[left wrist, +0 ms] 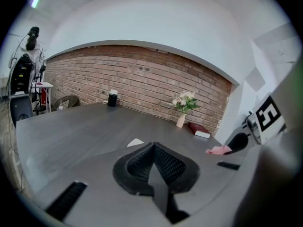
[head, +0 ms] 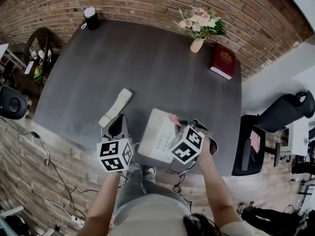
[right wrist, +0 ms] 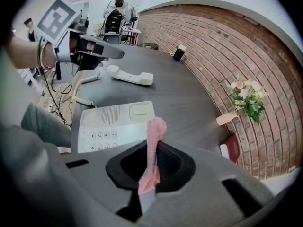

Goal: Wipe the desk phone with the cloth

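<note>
Left gripper [left wrist: 154,148] closed and empty; right gripper [right wrist: 151,148] beside it, seemingly tilted downward, clamped on the cloth [right wrist: 154,129].

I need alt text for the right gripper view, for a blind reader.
The right gripper is shut on a pink cloth, close to a white desk phone. The handset lies apart on the dark table, near the left gripper.

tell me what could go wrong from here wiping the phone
1. The right gripper pinches only a thin strip of the cloth, so the cloth may slip out, or the bare jaws may scrape the phone base.
2. Nothing steadies the phone base, which lies near the front edge of the desk. The left gripper is shut and empty off to its side, so a firm wipe could shove the base toward that edge.
</note>
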`<act>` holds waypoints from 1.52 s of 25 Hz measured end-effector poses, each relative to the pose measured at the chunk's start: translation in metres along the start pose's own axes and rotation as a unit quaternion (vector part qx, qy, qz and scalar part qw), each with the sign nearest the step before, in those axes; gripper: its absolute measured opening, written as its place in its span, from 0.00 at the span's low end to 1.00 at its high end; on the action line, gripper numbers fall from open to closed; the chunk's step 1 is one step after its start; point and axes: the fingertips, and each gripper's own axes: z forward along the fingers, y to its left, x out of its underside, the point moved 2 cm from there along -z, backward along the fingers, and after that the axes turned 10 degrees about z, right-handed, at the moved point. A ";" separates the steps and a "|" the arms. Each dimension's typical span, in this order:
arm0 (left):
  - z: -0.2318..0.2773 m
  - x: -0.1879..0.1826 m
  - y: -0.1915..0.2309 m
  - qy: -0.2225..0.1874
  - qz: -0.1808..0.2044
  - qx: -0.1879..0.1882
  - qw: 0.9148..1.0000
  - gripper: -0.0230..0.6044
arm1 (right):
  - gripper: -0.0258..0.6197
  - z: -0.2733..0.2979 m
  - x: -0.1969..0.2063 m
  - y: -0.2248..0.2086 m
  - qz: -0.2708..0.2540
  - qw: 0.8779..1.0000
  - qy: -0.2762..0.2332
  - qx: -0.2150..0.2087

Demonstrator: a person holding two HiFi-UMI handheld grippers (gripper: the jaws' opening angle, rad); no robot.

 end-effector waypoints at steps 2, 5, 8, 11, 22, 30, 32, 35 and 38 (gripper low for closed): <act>0.001 0.003 0.000 0.005 0.000 0.000 1.000 0.04 | 0.08 0.005 0.000 0.001 -0.003 1.000 0.002 -0.003; 0.003 0.008 0.000 0.012 -0.001 -0.002 1.000 0.04 | 0.08 0.009 -0.001 0.002 -0.008 1.000 0.006 -0.010; 0.005 0.012 -0.002 0.017 -0.002 -0.002 1.000 0.04 | 0.08 0.014 0.004 0.002 -0.009 1.000 0.011 -0.010; 0.005 0.013 -0.002 0.018 -0.001 -0.003 1.000 0.04 | 0.08 0.015 0.006 0.003 -0.008 1.000 0.013 -0.013; -0.003 0.014 0.004 0.021 0.006 -0.007 1.000 0.04 | 0.08 0.018 0.010 0.008 -0.002 1.000 0.009 -0.016; -0.010 0.017 0.006 0.026 0.010 -0.010 1.000 0.04 | 0.08 0.019 0.014 0.015 0.003 1.000 0.008 -0.019; -0.011 0.017 0.005 0.026 0.011 -0.008 1.000 0.04 | 0.08 0.018 0.014 0.017 0.004 1.000 0.007 -0.020; -0.013 0.018 0.004 0.027 0.012 -0.007 1.000 0.04 | 0.08 0.017 0.016 0.019 0.007 1.000 0.010 -0.021; -0.015 0.019 0.005 0.027 0.012 -0.007 1.000 0.04 | 0.08 0.017 0.016 0.024 0.009 0.999 0.012 -0.028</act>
